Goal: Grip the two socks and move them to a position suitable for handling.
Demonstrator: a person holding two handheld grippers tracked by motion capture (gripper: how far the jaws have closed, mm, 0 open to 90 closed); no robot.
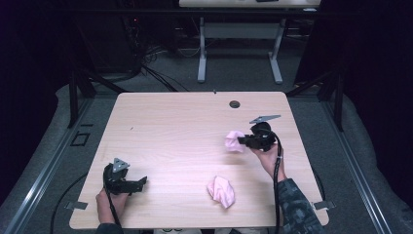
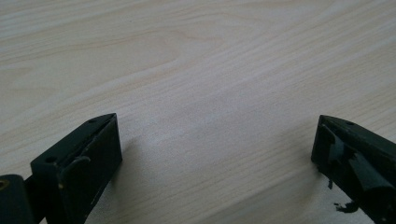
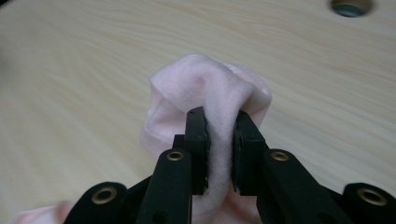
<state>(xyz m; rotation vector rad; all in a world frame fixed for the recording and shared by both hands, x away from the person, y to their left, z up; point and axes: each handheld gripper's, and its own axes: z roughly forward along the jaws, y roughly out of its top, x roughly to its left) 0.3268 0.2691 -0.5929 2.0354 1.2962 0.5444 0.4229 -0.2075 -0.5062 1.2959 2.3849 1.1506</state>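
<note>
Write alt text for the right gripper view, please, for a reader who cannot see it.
A black two-jaw right gripper pinches a fold of a soft, crumpled pale pink cloth between its jaws, above a light wooden table. A round metal-rimmed hole in the table sits at the top right edge.

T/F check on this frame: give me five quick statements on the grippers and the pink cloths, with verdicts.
1. The right gripper is clamped on a pink cloth. True.
2. The left gripper holds the second pink cloth. False: its jaws stand wide apart over bare table, with nothing between them.
3. The second pink cloth lies on the table near the front edge, apart from both grippers. True.
4. Both cloths sit in a basket. False: one is in the right gripper's jaws, the other lies on the tabletop.
5. A round cable hole sits near the table's far edge. True.
</note>
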